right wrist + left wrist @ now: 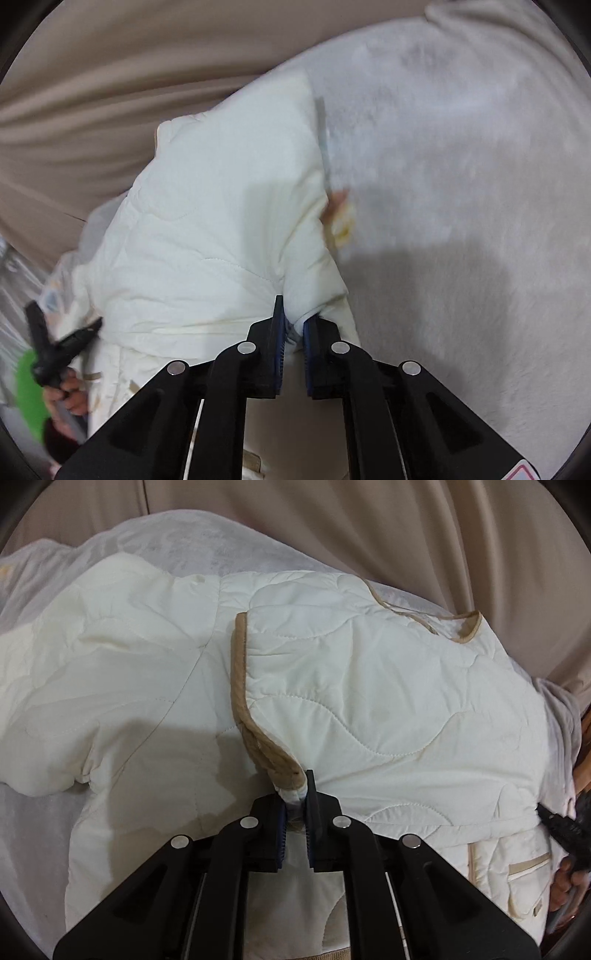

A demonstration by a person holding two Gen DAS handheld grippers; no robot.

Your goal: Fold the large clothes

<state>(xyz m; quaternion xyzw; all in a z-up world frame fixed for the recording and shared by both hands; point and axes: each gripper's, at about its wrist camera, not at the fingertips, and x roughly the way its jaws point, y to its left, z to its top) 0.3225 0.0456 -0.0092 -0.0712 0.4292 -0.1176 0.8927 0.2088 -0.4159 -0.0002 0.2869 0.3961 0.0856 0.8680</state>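
The left gripper (295, 797) has its jaws pinched nearly together on a bunched fold. The right gripper (293, 325) is likewise clamped, with the person's hand (68, 397) gripping the other handle.

pale grey fleecy blanket (461, 155), beige pleated curtain (424, 528) behind

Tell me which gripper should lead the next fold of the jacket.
Probably the left gripper: it pinches the tan-trimmed corner of the jacket panel, already lying partly folded over. The right gripper only holds a plain bunched edge beside the blanket.
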